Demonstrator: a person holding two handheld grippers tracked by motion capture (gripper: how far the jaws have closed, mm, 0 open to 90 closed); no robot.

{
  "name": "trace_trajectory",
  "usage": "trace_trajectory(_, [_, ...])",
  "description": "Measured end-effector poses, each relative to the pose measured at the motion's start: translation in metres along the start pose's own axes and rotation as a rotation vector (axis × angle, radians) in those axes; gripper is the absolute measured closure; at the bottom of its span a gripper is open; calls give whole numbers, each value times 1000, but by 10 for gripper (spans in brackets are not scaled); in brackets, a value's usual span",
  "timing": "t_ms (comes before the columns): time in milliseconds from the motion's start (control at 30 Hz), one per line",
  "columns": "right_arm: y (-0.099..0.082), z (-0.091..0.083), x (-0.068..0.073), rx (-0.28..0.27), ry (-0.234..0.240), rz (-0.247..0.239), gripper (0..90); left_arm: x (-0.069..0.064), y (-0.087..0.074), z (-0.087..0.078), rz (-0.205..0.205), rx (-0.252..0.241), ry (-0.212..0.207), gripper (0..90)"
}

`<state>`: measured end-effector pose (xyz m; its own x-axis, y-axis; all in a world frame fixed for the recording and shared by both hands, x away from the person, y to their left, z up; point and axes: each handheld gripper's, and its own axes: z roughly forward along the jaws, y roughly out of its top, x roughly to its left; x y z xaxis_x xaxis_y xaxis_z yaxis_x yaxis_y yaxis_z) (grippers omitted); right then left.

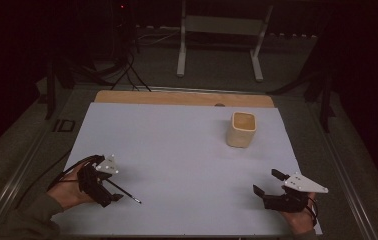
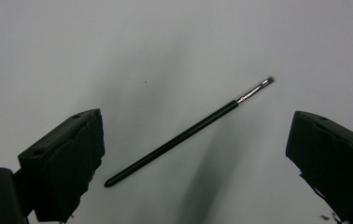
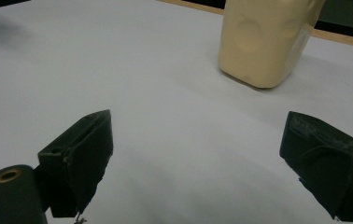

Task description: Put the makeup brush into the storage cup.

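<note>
Hovering low over the near left part of the tabletop [image 1: 177, 150], my left gripper [image 1: 108, 191] has its jaws spread wide with nothing between them but a thin black brush [image 2: 184, 135], which lies flat on the white sheet inside the gap and touches neither jaw. In the left gripper view the brush runs on a slant, its rounded handle end close to the left jaw and its short metal ferrule and small dark tip pointing away up to the right; bare sheet surrounds it on every side. My right gripper [image 1: 269, 184] sits near the front right corner, close to the sheet's front and right edges, its jaws also spread and empty. Ahead of it, well apart, stands a cream cup [image 1: 240, 129] with rounded corners, a squarish mouth and a smooth matt wall with a shallow round dimple, seen in the right gripper view [image 3: 265, 39]; it stands upright on the far right part of the sheet, near the back edge. Between both grippers and the cup the sheet is open and flat. A strip of bare wood [image 1: 177, 97] shows along the back beyond the white covering. The gripper jaws are black, blocky and slightly worn along their edges. Around the tabletop the room is dim, with grey carpet, dark cables on the floor at the back left and a white metal frame [image 1: 222, 35] standing behind.
</note>
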<state>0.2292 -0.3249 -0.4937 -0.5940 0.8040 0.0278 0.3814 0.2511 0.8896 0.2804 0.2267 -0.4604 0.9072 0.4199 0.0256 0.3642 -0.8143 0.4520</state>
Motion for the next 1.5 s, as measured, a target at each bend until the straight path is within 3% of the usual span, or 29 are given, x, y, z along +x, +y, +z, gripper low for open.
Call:
trace_trajectory(400, [0,0,0,1,3,0,96,0,7,30,31,122,-31,109])
trace_trajectory(567, [0,0,0,0,4,1,97,2,7,37,43,157,-24,184])
trace_trajectory(767, [0,0,0,0,4,1,97,6,5,44,49,202,-34,418])
trace_trajectory(800, [0,0,0,0,5,2,97,8,5,44,41,204,-53,418])
trace_trajectory(900, [0,0,0,1,5,1,97,9,7,43,38,212,-64,627])
trace_trajectory(967, [0,0,0,1,5,1,97,9,7,42,33,219,-66,677])
trace_trajectory(1000, [0,1,0,1,6,0,97,11,10,42,30,253,-72,757])
trace_trajectory(1100, [0,0,0,2,6,1,97,11,13,43,29,292,-82,861])
trace_trajectory(1333, [0,1,0,7,9,2,97,11,23,48,11,373,-91,859])
trace_trajectory(1500, [-1,1,0,6,10,2,116,11,22,47,6,363,-89,868])
